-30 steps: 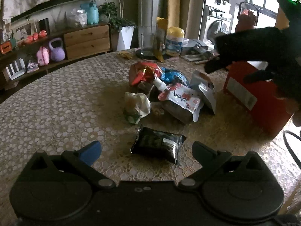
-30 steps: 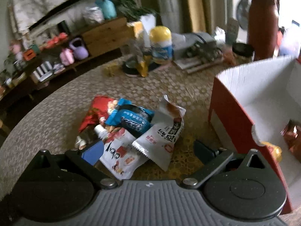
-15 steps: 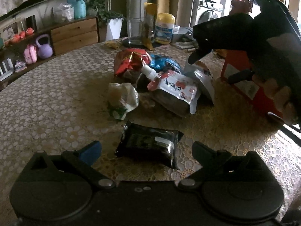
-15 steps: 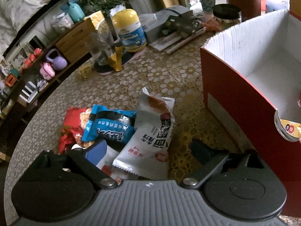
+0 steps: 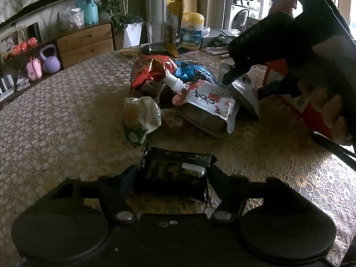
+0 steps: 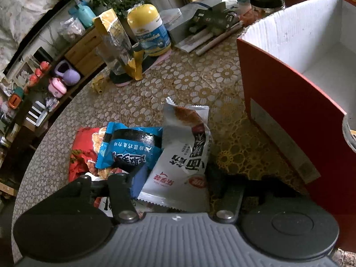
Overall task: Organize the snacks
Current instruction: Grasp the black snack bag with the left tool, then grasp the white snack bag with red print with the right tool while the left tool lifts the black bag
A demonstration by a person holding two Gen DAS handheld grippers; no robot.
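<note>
While both jaws close, left tool (image 5: 172, 175) flanks glossy black packet (image 5: 175, 171), right tool (image 6: 175, 178) flanks crinkled silver pouch (image 6: 184, 155).

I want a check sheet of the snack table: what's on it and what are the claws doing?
Surface: round table with lace cloth.
Job's things: black packet, white packet, blue packet, red box standing open.
Clutter: yellow-lidded jar, glass.
Claws: left claw closing around the black packet; right claw closing around the white packet.
Cables: dark cord at the right.
Surroundings: wooden cabinet, washing machine.
</note>
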